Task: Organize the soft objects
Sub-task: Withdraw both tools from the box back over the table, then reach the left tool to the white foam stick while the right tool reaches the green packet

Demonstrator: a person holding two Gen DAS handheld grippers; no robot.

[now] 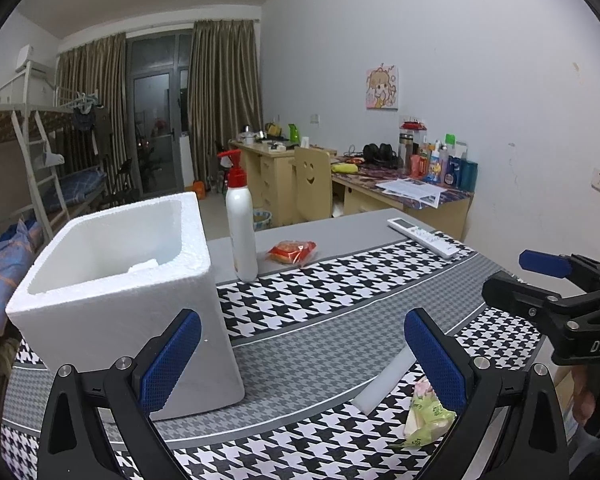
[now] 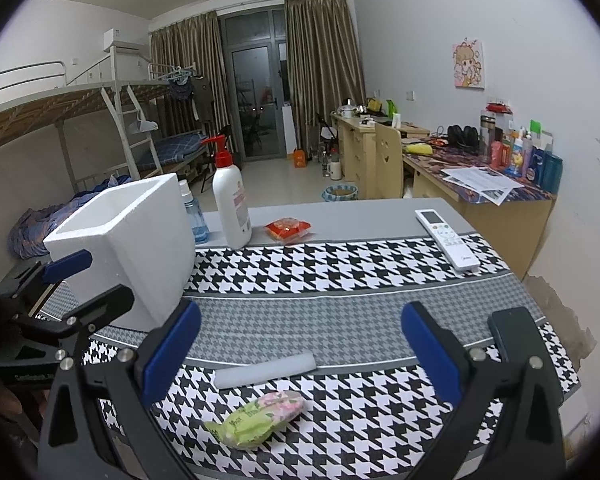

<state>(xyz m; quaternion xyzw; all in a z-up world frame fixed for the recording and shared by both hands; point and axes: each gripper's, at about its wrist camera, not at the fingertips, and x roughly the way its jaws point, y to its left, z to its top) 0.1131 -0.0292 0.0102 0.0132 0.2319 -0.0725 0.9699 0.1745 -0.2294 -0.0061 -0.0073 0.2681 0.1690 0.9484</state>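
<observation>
Both claws hover above the worktop point(image 2: 340, 292), each spread wide and holding nothing: the left claw point(image 1: 302, 352) sits just in front of the foam box point(image 1: 112, 280), the right claw point(image 2: 300, 350) off to the box's right.

The soft things lie to the right of the box, near the front edge. A white foam strip point(image 2: 265, 370) lies flat, and a green tissue pack point(image 2: 260, 416) lies just nearer than it, close but apparently not touching. A red packet point(image 2: 287, 229) rests well behind them, to the right of the box's far corner beside the lotion bottle point(image 2: 230, 200).

The step in hand looks like a first pick, most likely by the right claw, whose fingers already frame the pack and strip.

To do it well, I would take one thing at a time. Bring the claw down over the tissue pack across its short width, so the pads close on its plump middle, not on a crinkly end. Squeeze gently; it will give. Lift clear of the strip, carry it left over the box's rim, and release low inside. The left claw could steady the light box, which may slide.
</observation>
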